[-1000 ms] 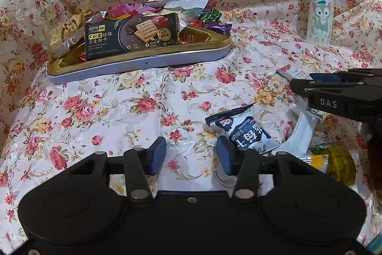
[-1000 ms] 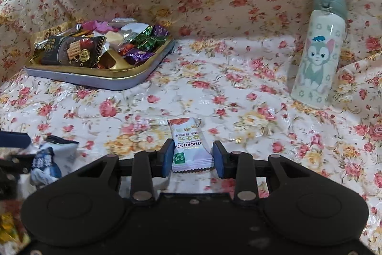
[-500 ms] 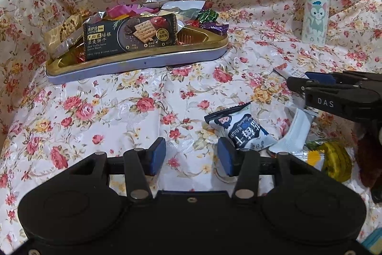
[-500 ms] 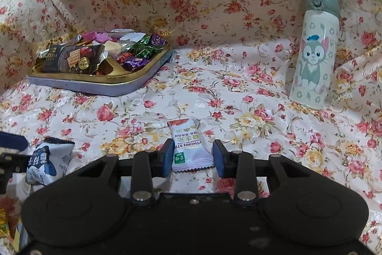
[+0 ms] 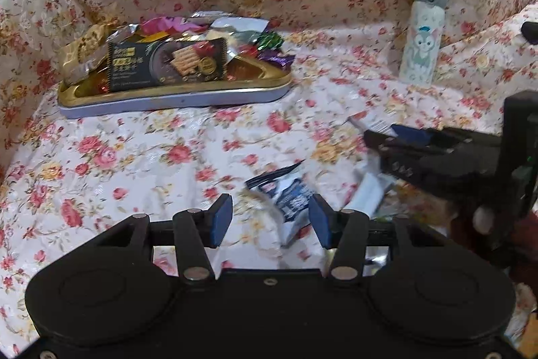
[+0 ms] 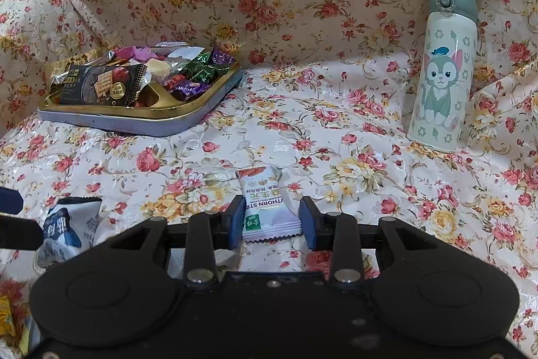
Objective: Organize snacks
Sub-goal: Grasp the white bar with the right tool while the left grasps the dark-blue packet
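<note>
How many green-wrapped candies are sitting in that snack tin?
3 show: green-wrapped candies bunched at the right end of the snack tin, beside purple ones. More may be hidden under other wrappers.

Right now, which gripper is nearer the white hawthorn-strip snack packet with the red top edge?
Right. The right gripper straddles the white hawthorn-strip packet, jaws open on either side. The left gripper is off to its left, over a blue-and-white snack pouch.

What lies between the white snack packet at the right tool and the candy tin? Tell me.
Only bare flowered cloth lies between the white packet and the tin; no other snack is there. The right wrist view shows it.
</note>
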`<action>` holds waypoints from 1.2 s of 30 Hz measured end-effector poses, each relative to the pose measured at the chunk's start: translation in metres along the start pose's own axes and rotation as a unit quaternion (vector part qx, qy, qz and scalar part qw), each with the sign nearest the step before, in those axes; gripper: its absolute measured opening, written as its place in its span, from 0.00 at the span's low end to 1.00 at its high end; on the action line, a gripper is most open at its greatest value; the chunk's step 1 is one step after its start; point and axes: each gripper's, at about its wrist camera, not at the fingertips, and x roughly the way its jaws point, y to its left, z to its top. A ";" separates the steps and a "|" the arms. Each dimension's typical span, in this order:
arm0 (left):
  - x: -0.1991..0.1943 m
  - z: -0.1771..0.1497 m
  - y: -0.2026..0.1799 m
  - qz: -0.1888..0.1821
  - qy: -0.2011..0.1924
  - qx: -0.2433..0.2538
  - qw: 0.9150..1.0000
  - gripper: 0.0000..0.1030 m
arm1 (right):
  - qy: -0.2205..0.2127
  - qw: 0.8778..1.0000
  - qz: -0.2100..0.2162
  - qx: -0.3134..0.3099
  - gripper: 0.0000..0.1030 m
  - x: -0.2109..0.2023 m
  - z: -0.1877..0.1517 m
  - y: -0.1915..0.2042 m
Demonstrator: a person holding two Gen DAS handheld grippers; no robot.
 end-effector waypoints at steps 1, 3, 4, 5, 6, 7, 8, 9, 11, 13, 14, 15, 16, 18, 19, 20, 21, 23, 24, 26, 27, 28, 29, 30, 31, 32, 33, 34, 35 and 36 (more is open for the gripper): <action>-0.001 0.001 -0.003 -0.004 -0.001 0.000 1.000 0.56 | 0.000 1.000 0.000 0.000 0.35 0.000 0.000 0.000; 0.001 0.004 -0.007 -0.009 0.004 0.002 1.000 0.56 | 0.000 1.000 0.000 0.001 0.35 0.000 0.000 -0.001; 0.003 0.005 -0.010 -0.007 0.008 0.003 1.000 0.56 | 0.000 1.000 0.001 0.002 0.35 0.000 0.000 -0.001; 0.005 0.006 -0.012 -0.005 0.010 0.005 1.000 0.56 | 0.000 1.000 0.002 0.003 0.35 0.000 0.000 -0.001; 0.008 0.007 -0.013 -0.001 0.012 0.006 1.000 0.56 | 0.000 1.000 0.003 0.005 0.35 0.000 0.000 -0.002; 0.010 0.007 -0.014 0.002 0.014 0.005 1.000 0.56 | 0.000 1.000 0.004 0.007 0.35 0.000 0.000 -0.002; 0.012 0.008 -0.014 0.003 0.017 0.002 1.000 0.56 | 0.000 1.000 0.006 0.010 0.35 0.000 -0.001 -0.003; 0.014 0.008 -0.014 0.002 0.021 -0.002 1.000 0.56 | 0.000 1.000 0.006 0.012 0.35 0.000 -0.001 -0.003; 0.018 0.008 -0.014 0.002 0.026 -0.011 1.000 0.56 | 0.000 1.000 0.005 0.011 0.35 0.000 -0.001 -0.003; 0.020 0.009 -0.014 0.003 0.030 -0.017 0.999 0.56 | 0.000 1.000 0.005 0.012 0.35 0.000 -0.001 -0.003; 0.021 0.009 -0.014 0.004 0.032 -0.019 0.999 0.56 | 0.000 1.000 0.005 0.012 0.35 0.000 -0.001 -0.003; 0.022 0.009 -0.014 0.006 0.033 -0.020 0.999 0.56 | 0.000 1.000 0.005 0.011 0.35 0.000 -0.001 -0.003; 0.023 0.009 -0.013 0.008 0.034 -0.022 0.999 0.56 | 0.000 1.000 0.005 0.011 0.35 0.000 -0.001 -0.003; 0.025 0.009 -0.012 0.009 0.037 -0.025 0.999 0.56 | 0.000 1.000 0.005 0.011 0.35 0.000 -0.001 -0.003; 0.027 0.009 -0.011 0.008 0.040 -0.027 0.999 0.56 | 0.000 1.000 0.005 0.011 0.35 0.000 -0.001 -0.003; 0.027 0.009 -0.010 0.007 0.042 -0.029 0.999 0.56 | 0.000 1.000 0.005 0.011 0.35 0.000 0.000 -0.003; 0.028 0.009 -0.010 0.006 0.043 -0.030 0.999 0.56 | 0.000 1.000 0.005 0.011 0.35 0.000 0.000 -0.003; 0.030 0.010 -0.010 0.005 0.044 -0.031 0.999 0.56 | 0.000 1.000 0.005 0.011 0.35 0.000 0.000 -0.003; 0.031 0.010 -0.010 0.005 0.044 -0.030 0.999 0.56 | 0.000 1.000 0.004 0.011 0.35 0.000 -0.001 -0.003; 0.032 0.009 -0.010 0.003 0.045 -0.028 0.999 0.55 | 0.000 1.000 0.004 0.010 0.35 0.000 -0.001 -0.003; 0.032 0.009 -0.010 0.000 0.044 -0.028 0.999 0.55 | 0.000 1.000 0.004 0.010 0.35 0.000 -0.001 -0.003; 0.032 0.010 -0.010 -0.002 0.044 -0.029 0.999 0.54 | 0.000 1.000 0.004 0.010 0.35 0.000 -0.001 -0.003; 0.032 0.010 -0.009 -0.004 0.043 -0.030 0.999 0.52 | 0.000 1.000 0.003 0.009 0.35 0.000 -0.001 -0.003; 0.032 0.010 -0.009 -0.005 0.043 -0.030 0.999 0.51 | 0.000 1.000 0.003 0.009 0.35 0.000 -0.001 -0.003; 0.032 0.010 -0.009 -0.004 0.041 -0.030 0.999 0.50 | 0.001 1.000 0.003 0.008 0.35 0.000 0.000 -0.003; 0.031 0.010 -0.008 -0.005 0.040 -0.029 0.999 0.49 | 0.001 1.000 0.003 0.008 0.35 0.000 0.000 -0.003; 0.031 0.010 -0.007 -0.006 0.038 -0.030 0.999 0.49 | 0.001 1.000 0.003 0.008 0.35 0.000 0.000 -0.002; 0.030 0.010 -0.006 -0.007 0.037 -0.030 0.999 0.48 | 0.001 1.000 0.003 0.008 0.35 0.000 0.000 -0.003; 0.029 0.010 -0.005 -0.008 0.035 -0.030 0.999 0.47 | 0.001 1.000 0.003 0.008 0.35 0.000 0.000 -0.003; 0.029 0.010 -0.003 -0.008 0.034 -0.031 0.999 0.46 | 0.001 1.000 0.003 0.008 0.35 0.000 0.000 -0.002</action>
